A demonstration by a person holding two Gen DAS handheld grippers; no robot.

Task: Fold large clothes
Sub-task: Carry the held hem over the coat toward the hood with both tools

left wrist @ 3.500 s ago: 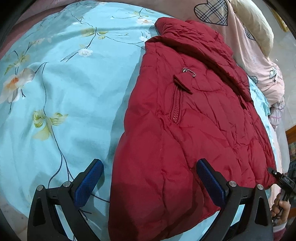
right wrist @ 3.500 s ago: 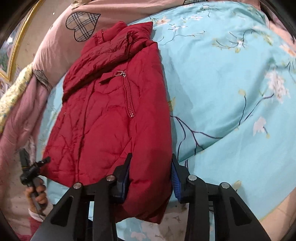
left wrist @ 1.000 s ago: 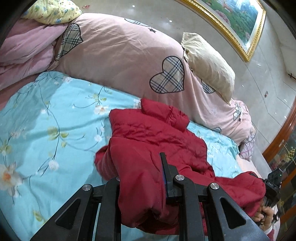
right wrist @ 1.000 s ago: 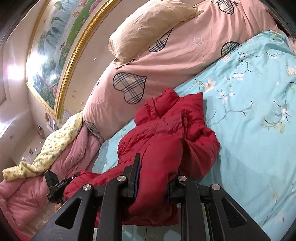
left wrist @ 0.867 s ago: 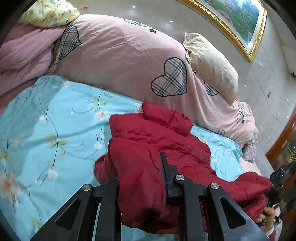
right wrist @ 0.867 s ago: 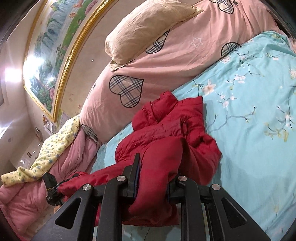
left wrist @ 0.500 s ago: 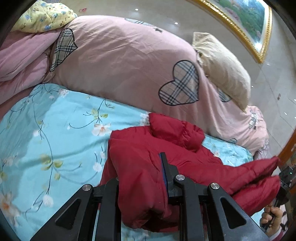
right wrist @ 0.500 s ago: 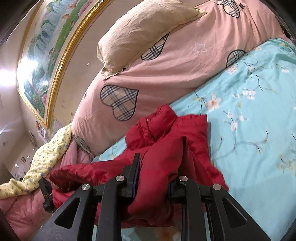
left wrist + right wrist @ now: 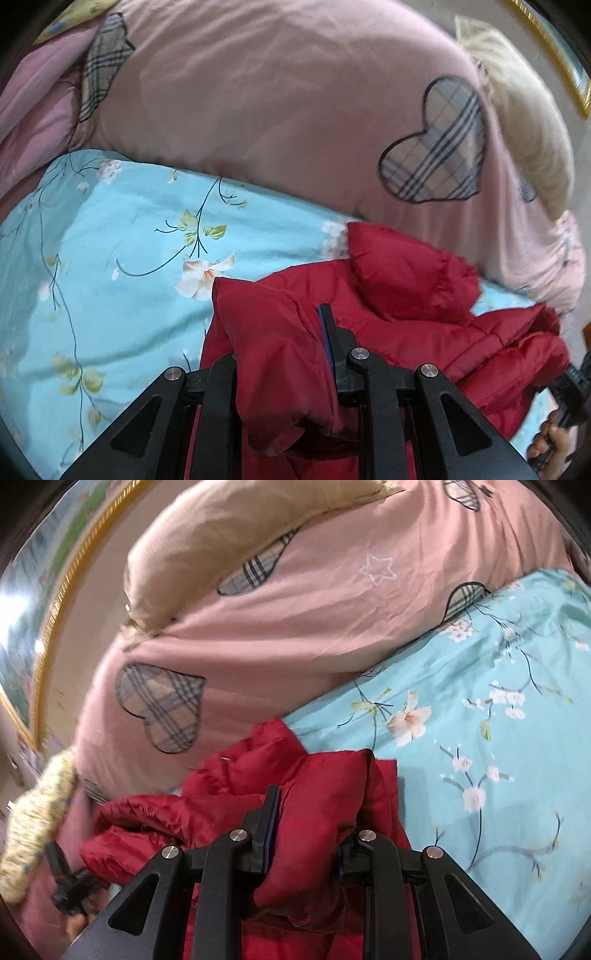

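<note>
A dark red padded jacket (image 9: 406, 314) lies on the light blue floral bedsheet (image 9: 110, 277), its hem doubled over toward the collar. My left gripper (image 9: 280, 332) is shut on a thick fold of the jacket's hem. My right gripper (image 9: 314, 819) is shut on the other hem corner of the jacket (image 9: 325, 812). Both hold the hem up over the jacket's upper part, close to the collar (image 9: 399, 273), which also shows in the right wrist view (image 9: 266, 746). The right gripper's tool (image 9: 569, 387) shows at the right edge of the left wrist view.
A big pink duvet with plaid hearts (image 9: 295, 110) is piled just behind the jacket, with a beige pillow (image 9: 221, 535) on top. A yellow floral quilt (image 9: 33, 812) lies at the left. The floral sheet (image 9: 498, 720) spreads to the right.
Both grippers closed on the jacket's hem, lifted it, and carried it forward over the jacket toward the collar. In the last half second they moved further toward the pink duvet.
</note>
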